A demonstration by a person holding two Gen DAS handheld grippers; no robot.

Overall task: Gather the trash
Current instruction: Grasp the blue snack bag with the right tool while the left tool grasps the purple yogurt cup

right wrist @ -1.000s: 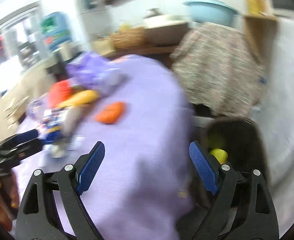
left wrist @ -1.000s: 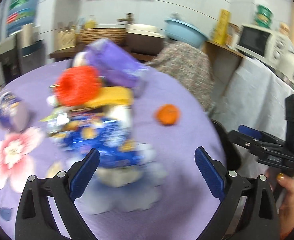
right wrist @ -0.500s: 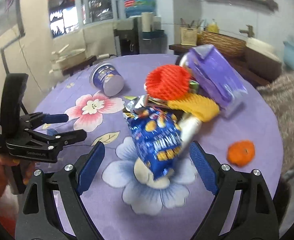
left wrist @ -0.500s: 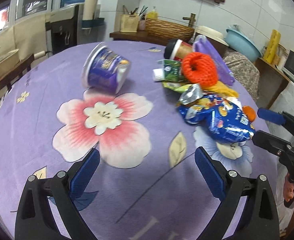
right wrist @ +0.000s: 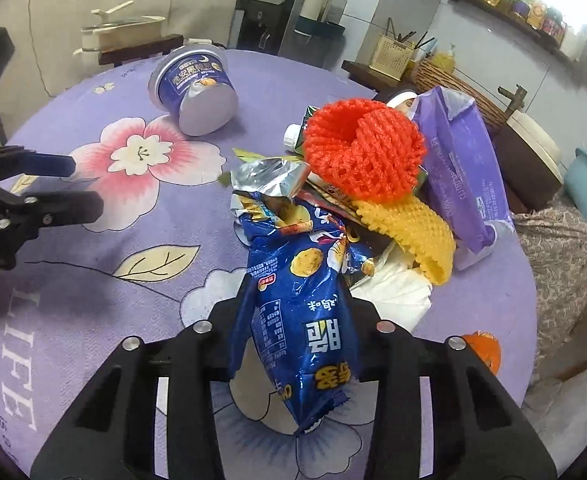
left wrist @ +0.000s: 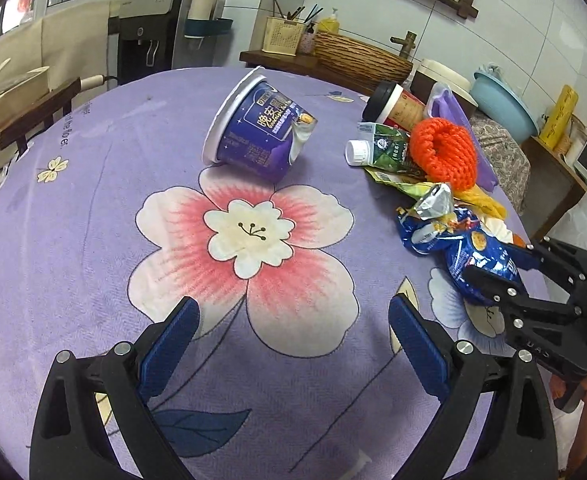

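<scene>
- The left hand-held gripper (left wrist: pixel 289 332) hovers over the pink flower printed on the purple cloth of the desk (left wrist: pixel 93 216), its blue-padded jaws spread wide with nothing between them.
- Along the desk's left edge the cloth carries white lettering, of which "LIFE" reads clearly in the right wrist view.
- Ahead of the left hand-held gripper and slightly left lies a tipped blue tub (left wrist: pixel 259 130), printed with Chinese characters and a small line that looks like "Goodnight".
- Further right sits a heap of trash: a brown cup with a black lid (left wrist: pixel 397 108), a green carton with a white cap (left wrist: pixel 385 148), an orange foam net (left wrist: pixel 443 152) and a purple packet (right wrist: pixel 459 168).
- A yellow foam net (right wrist: pixel 413 228) lies under the orange one.
- The right hand-held gripper (right wrist: pixel 297 320) is pressed together on the blue snack bag (right wrist: pixel 301 300), pinching its lower half; the bag shows yellow and white Chinese print and lies on the desk at the near edge of the heap.
- Just right of that hand-held gripper lies a small orange piece (right wrist: pixel 483 348).
</scene>
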